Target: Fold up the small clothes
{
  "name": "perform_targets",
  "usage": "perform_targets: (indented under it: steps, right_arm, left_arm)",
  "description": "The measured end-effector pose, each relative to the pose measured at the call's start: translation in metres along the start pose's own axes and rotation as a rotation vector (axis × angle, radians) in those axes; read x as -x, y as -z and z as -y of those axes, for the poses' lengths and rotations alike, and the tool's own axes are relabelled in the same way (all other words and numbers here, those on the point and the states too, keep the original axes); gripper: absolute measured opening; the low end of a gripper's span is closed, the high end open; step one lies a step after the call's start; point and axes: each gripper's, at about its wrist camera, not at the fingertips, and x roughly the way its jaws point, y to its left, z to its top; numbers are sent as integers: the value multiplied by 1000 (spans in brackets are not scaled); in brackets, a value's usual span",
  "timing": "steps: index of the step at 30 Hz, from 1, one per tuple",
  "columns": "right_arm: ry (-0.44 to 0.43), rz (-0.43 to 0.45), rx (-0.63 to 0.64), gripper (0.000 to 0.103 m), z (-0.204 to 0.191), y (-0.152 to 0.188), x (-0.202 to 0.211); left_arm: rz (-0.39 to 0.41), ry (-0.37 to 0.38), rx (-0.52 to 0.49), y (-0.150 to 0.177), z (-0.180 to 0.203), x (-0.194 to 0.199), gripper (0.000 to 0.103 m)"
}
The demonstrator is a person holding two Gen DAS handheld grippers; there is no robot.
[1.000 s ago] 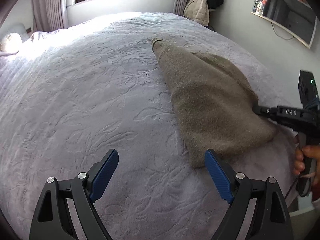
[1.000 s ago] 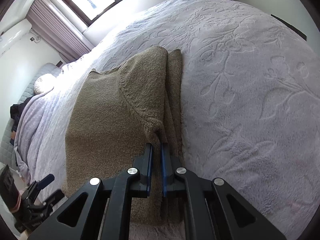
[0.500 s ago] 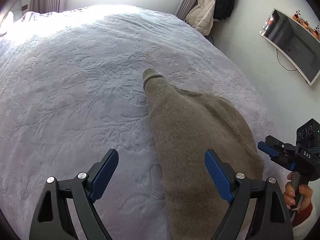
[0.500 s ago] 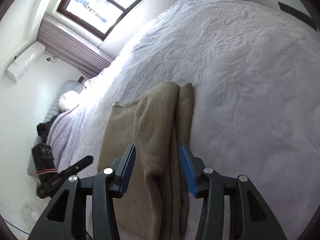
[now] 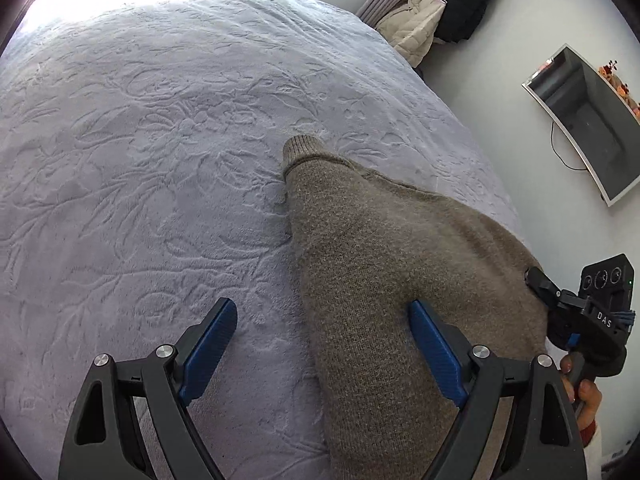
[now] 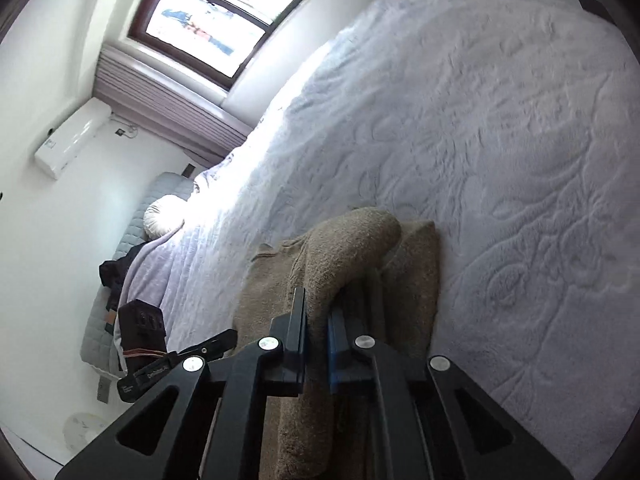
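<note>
A brown knitted sweater (image 5: pixel 384 264) lies folded lengthwise on the lavender bedspread (image 5: pixel 140 160), its cuffed sleeve end pointing away. My left gripper (image 5: pixel 320 344) is open and empty, hovering over the sweater's left edge. My right gripper (image 6: pixel 317 332) is shut on a raised fold of the sweater (image 6: pixel 344 248) and lifts it off the layer beneath. The right gripper also shows in the left wrist view (image 5: pixel 560 300) at the sweater's right edge.
The bedspread (image 6: pixel 500 140) stretches wide around the sweater. A wall-mounted TV (image 5: pixel 588 120) and hanging coats (image 5: pixel 436 20) are on the right. A window (image 6: pixel 228 12), an air conditioner (image 6: pixel 72 136) and pillows (image 6: pixel 164 216) lie toward the bed's head.
My right gripper opened, then shut again on a fold of the sweater and raised it. My left gripper moved forward over the sweater's left edge, staying open.
</note>
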Motion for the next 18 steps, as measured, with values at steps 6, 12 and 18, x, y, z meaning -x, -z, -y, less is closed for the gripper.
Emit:
perform_targets:
  steps: [6, 12, 18]
  right_arm:
    - [163, -83, -35, 9, 37, 18, -21]
    - [126, -60, -104, 16, 40, 22, -7]
    - [116, -34, -157, 34, 46, 35, 20]
  left_arm:
    - [6, -42, -18, 6, 9, -6, 89]
    - [17, -100, -63, 6, 15, 12, 89]
    - [20, -160, -92, 15, 17, 32, 89]
